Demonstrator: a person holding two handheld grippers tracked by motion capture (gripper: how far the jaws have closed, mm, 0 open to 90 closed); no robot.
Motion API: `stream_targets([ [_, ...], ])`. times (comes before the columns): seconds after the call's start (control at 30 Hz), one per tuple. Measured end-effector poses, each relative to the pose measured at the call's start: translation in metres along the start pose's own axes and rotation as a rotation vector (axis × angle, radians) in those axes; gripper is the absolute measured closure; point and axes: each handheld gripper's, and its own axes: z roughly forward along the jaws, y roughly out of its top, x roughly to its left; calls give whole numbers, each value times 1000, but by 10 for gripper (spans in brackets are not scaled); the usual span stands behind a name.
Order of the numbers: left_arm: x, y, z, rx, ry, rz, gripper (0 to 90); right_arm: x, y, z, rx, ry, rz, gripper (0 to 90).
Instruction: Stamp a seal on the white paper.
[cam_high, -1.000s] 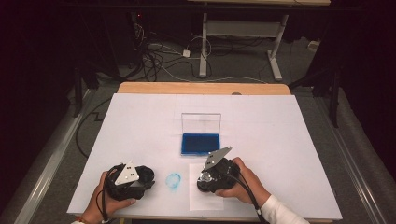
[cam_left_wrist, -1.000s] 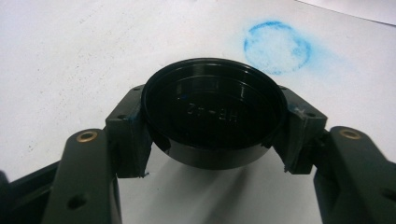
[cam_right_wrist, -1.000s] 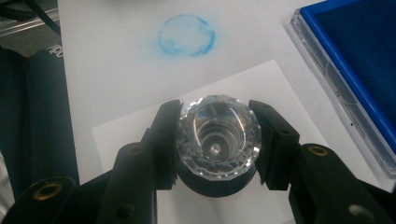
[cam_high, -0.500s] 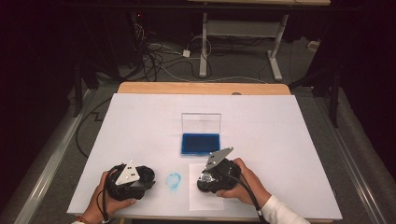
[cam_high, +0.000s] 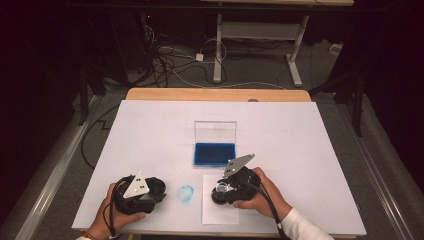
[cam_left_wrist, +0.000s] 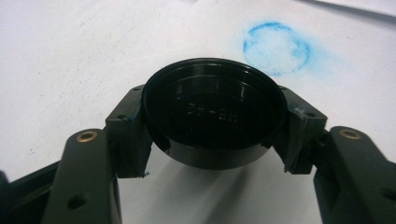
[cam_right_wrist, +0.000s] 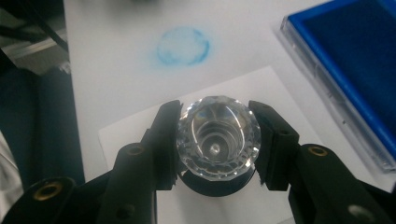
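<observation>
The right gripper (cam_right_wrist: 215, 140) clamps a crystal-handled stamp (cam_right_wrist: 217, 137) upright over the paper slip (cam_high: 220, 210) near the desk's front edge, the blue ink pad (cam_high: 215, 153) just beyond it, while the left gripper (cam_left_wrist: 212, 135) clasps the black cap (cam_left_wrist: 214, 112).

I'm working in what looks like a lab or recording studio: my table (cam_high: 150, 130) is covered in plain white, the surroundings are dark, cables (cam_high: 170, 60) tangle across the grey floor (cam_high: 260, 70), and a metal-legged bench (cam_high: 255, 30) stands behind.
</observation>
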Motion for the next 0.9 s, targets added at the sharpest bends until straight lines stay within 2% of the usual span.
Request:
stream_targets([
  [0.13, 0, 0, 1, 5, -2, 0, 364, 2, 4, -11, -44, -9, -4, 573],
  [0.33, -1, 1, 1, 4, 0, 5, 363, 4, 4, -14, -52, -36, -10, 573],
  [0.6, -1, 1, 1, 5, -2, 7, 363, 5, 7, -30, -122, -54, -6, 573],
  [0.9, -1, 1, 1, -2, -7, 1, 364, 6, 8, -42, -145, -75, -15, 573],
])
